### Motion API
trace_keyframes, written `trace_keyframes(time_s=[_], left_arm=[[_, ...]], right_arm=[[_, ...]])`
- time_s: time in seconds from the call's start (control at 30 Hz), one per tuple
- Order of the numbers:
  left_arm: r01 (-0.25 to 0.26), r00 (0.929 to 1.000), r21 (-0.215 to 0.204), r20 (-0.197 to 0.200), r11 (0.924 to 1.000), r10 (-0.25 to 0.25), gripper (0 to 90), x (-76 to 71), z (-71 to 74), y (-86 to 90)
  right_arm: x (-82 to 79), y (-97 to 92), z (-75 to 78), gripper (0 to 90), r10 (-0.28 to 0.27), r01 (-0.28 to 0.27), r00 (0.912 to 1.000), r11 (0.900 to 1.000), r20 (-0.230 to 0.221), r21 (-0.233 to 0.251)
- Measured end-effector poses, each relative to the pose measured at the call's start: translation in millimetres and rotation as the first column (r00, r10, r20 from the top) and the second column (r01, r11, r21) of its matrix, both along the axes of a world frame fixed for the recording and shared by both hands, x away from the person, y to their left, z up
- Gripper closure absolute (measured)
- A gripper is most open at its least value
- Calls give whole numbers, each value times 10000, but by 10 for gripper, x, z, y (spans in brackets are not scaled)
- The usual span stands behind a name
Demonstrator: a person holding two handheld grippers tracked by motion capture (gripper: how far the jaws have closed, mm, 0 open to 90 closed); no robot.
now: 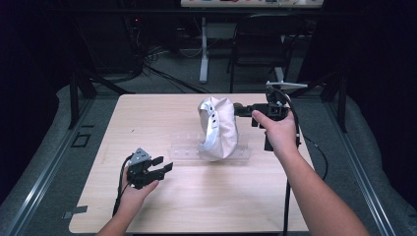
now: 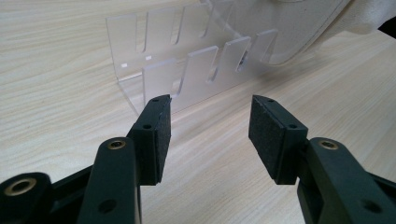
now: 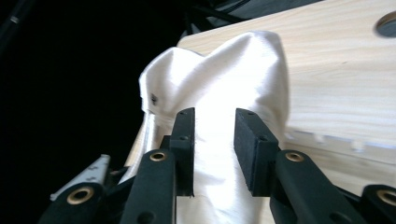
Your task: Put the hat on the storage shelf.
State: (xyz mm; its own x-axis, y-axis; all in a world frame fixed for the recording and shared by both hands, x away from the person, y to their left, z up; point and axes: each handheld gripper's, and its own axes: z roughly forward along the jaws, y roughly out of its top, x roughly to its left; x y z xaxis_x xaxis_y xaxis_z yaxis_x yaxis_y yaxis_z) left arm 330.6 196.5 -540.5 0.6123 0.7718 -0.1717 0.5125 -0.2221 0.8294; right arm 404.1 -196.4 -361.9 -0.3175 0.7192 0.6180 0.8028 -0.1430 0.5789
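At the left we hold the left claw point(image 1: 164, 164) wide, low over the tabletop point(image 1: 206, 196) and empty, aimed at the clear slotted rack point(image 2: 187, 70). A white cap point(image 1: 218, 129) stands upright in the rack's right part — our right claw point(image 1: 239, 110) is narrowed around its cloth, pads at either side.

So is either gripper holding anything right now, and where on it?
The right gripper pinches a fold of the white cap at its side. The left gripper is open, holding nothing.
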Motion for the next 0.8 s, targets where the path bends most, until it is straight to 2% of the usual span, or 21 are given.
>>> trace_keyframes(time_s=[0.23,0.33,0.5,0.6,0.8], left_arm=[[21,10000,103,-28,9999,-21,493,-2,0,-6],[41,10000,120,-51,9999,-40,494,-2,2,-4],[33,10000,94,-16,10000,-33,494,3,-10,-6],[-21,10000,101,16,9999,21,494,-1,-9,-13],[28,10000,91,-23,10000,-28,493,-4,-7,-14]], right_arm=[[-101,-65,-79,652,-90,113,9989,9987,459,-504],[-140,-114,-139,618,-121,153,9985,9980,526,-607],[-219,-176,-245,574,-200,283,9968,9939,776,-1068],[-265,-211,-289,553,-275,365,9955,9944,910,-990],[-383,-254,-380,535,-185,330,9932,9916,1152,-1248]])
